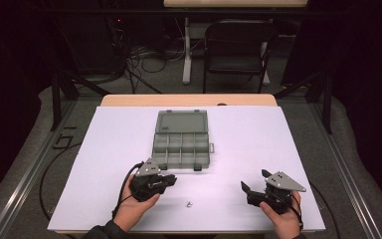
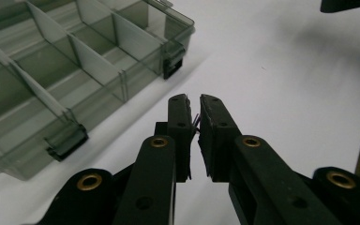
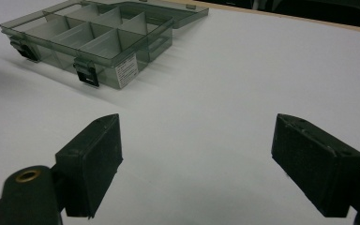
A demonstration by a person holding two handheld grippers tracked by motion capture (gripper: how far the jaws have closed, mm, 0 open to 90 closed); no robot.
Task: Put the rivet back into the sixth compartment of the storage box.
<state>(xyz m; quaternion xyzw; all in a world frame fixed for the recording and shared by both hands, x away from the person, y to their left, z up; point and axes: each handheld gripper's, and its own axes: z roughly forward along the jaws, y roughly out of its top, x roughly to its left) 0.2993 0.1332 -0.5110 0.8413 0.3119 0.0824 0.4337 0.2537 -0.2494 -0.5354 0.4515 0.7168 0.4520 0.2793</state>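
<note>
Organizer box (image 1: 181, 145), of smoky translucent grey plastic, lay open on the white table (image 1: 258, 134) toward its far middle, with the lid (image 1: 182, 121) folded flat behind the tray. Thin partitions divided the tray into two rows of small compartments, all seemingly bare. Two dark latches (image 2: 66, 141) hung from the front wall, and a small white label (image 3: 127, 69) was fixed to one end wall in the right gripper view. A tiny pale metal part (image 1: 189, 203), too small to identify, lay on the table near the front edge, between the two hands and well apart from the box. Left gripper (image 1: 168, 180) was held just in front of the box's near left corner, not touching it; in the left gripper view (image 2: 194, 104) its jaws stood almost together, a narrow gap remaining, with a thin purplish wisp between them that could not be made out. Right gripper (image 1: 253, 186) hovered over bare table to the right, well apart from the box, its jaws spread wide (image 3: 197, 154) and holding nothing
</note>
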